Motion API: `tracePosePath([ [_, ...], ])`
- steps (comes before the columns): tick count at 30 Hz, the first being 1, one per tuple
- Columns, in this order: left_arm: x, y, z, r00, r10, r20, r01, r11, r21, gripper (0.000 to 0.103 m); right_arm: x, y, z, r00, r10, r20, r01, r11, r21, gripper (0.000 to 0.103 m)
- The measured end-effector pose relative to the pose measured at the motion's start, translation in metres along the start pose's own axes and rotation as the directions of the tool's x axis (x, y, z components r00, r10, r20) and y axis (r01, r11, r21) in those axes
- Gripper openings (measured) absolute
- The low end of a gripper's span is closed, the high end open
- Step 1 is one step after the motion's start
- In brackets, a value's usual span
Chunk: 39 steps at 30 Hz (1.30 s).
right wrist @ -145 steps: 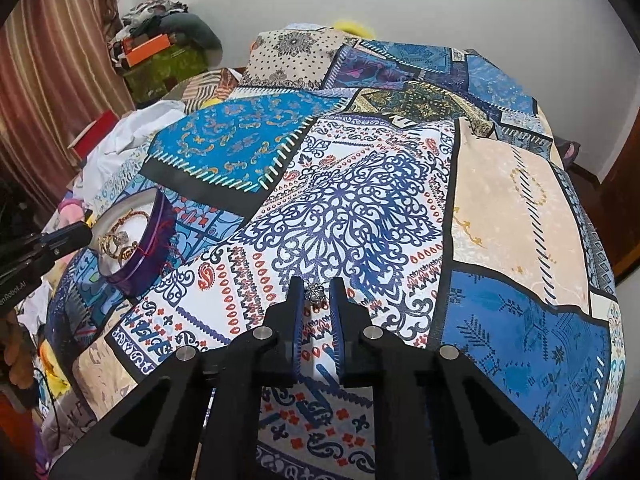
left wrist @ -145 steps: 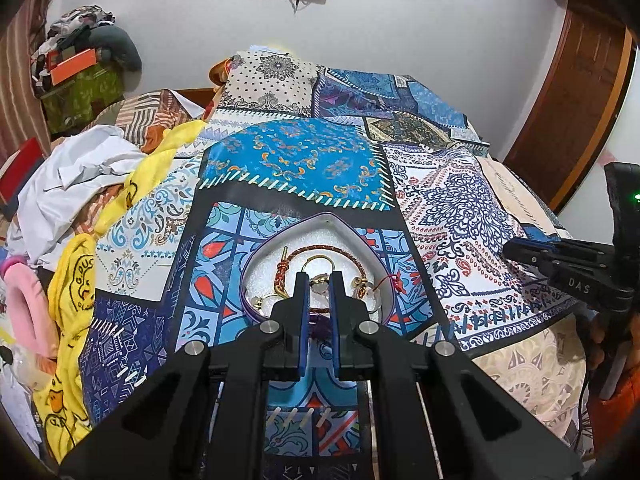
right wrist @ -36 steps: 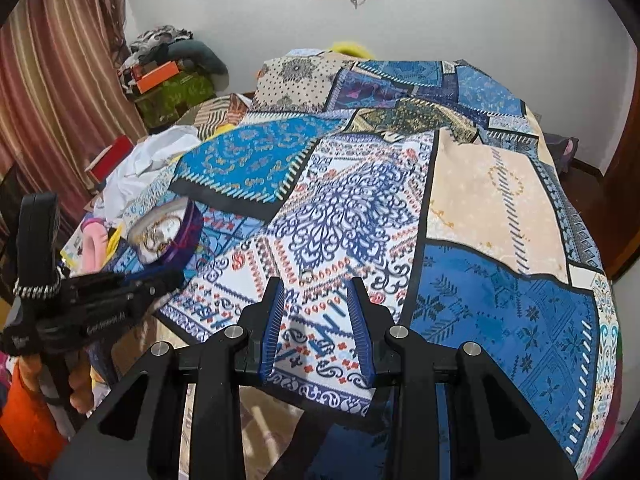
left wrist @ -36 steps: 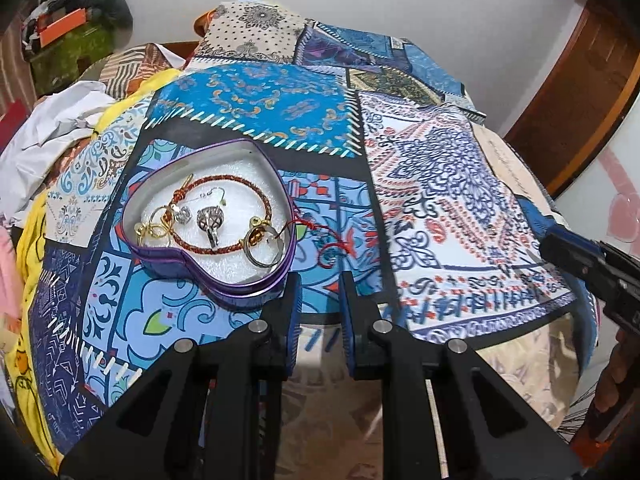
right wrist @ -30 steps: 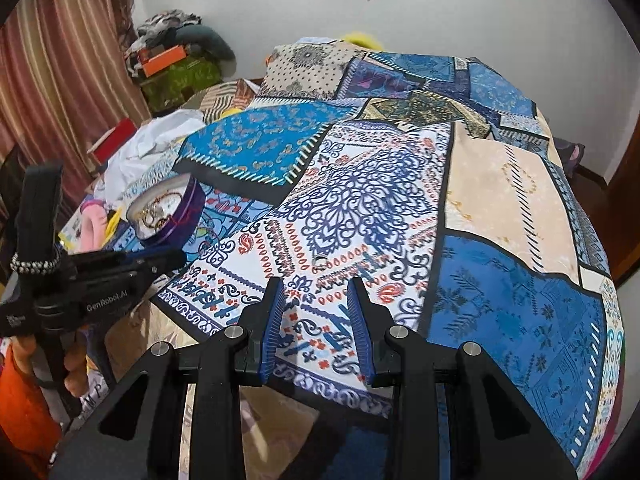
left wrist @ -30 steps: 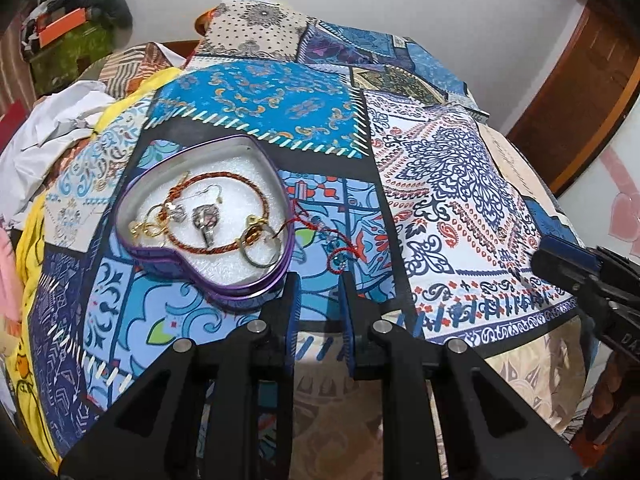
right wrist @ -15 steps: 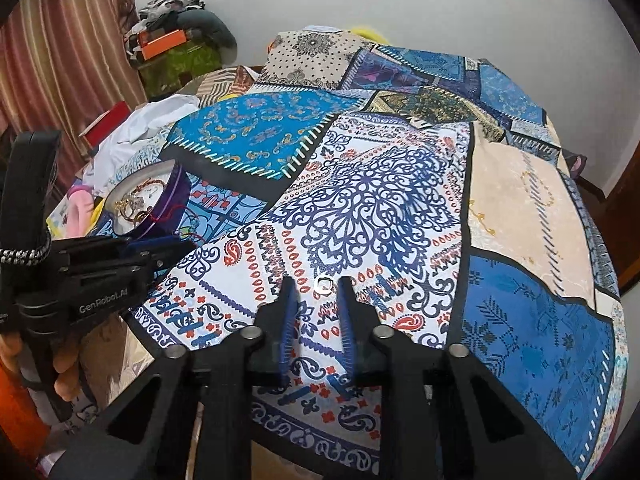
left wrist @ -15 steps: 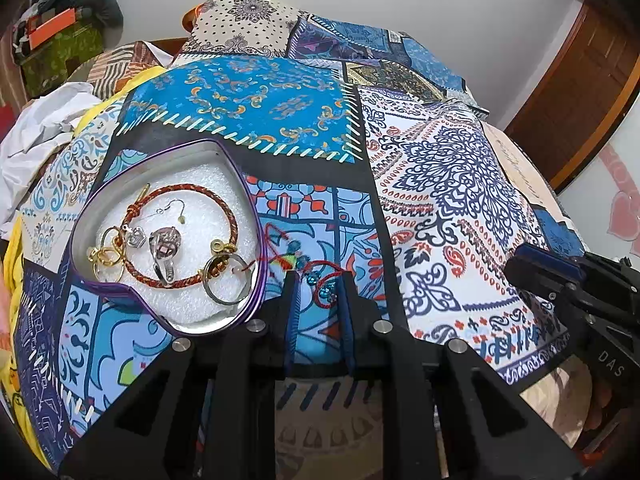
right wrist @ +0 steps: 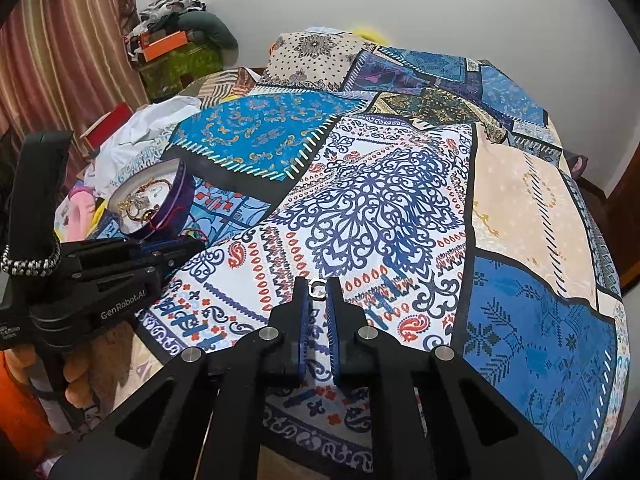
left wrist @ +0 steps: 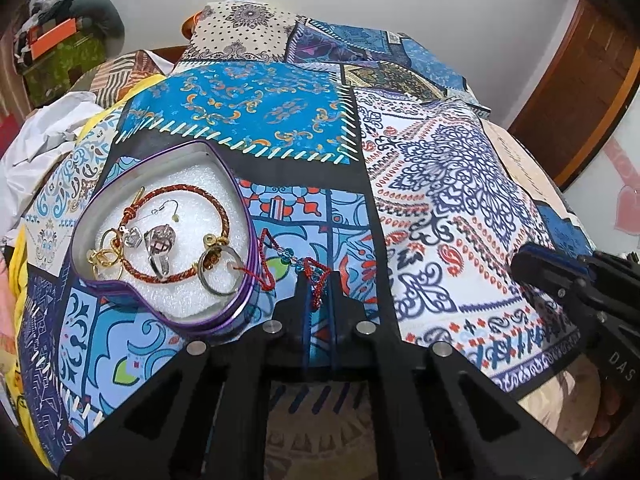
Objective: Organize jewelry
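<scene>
A purple heart-shaped tin (left wrist: 120, 286) lined with white foam lies on the patchwork bedspread and holds a braided red bracelet (left wrist: 218, 210), rings and an earring. A red beaded string (left wrist: 316, 280) trails from the tin's right rim onto the bedspread. My left gripper (left wrist: 318, 286) is shut on the free end of that string. The tin also shows in the right wrist view (right wrist: 176, 204). My right gripper (right wrist: 317, 290) is shut on a small silver ring (right wrist: 317, 288) that lies on the white-and-navy patch.
The patchwork bedspread (right wrist: 520, 208) covers the whole bed. White and yellow clothes (left wrist: 36, 148) are piled along the left side. A brown door (left wrist: 580, 80) stands at the right. My left gripper shows at the left of the right wrist view (right wrist: 168, 252).
My left gripper has moved forward to the red string and shut on it. My right gripper has moved forward and narrowed from wide open to shut around the small silver ring.
</scene>
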State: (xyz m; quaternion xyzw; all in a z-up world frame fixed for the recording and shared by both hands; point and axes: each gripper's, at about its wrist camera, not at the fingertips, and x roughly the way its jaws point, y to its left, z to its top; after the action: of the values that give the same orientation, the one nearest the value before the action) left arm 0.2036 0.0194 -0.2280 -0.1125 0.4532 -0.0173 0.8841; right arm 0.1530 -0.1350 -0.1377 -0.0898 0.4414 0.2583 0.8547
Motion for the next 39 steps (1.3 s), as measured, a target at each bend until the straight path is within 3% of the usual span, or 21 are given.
tracePosePath([
  [13,-0.061,-0.006,-0.004,0.995,-0.01,0.1,0.005,0.999,0.05,0.005,-0.043,0.014,0.015,0.993,-0.011,0.115,0.012,1.0,-0.008,0.008],
  [26,-0.137,0.011,0.006,0.962,-0.01,0.272,-0.007,0.998,0.059,0.005,-0.07,0.044,0.031,0.978,0.003,0.208,0.009,0.999,-0.053,0.008],
  [39,-0.14,0.065,0.014,0.953,0.046,0.299,-0.04,0.999,-0.027,0.005,-0.049,0.09,0.054,0.975,0.075,0.209,-0.045,0.989,-0.141,0.008],
])
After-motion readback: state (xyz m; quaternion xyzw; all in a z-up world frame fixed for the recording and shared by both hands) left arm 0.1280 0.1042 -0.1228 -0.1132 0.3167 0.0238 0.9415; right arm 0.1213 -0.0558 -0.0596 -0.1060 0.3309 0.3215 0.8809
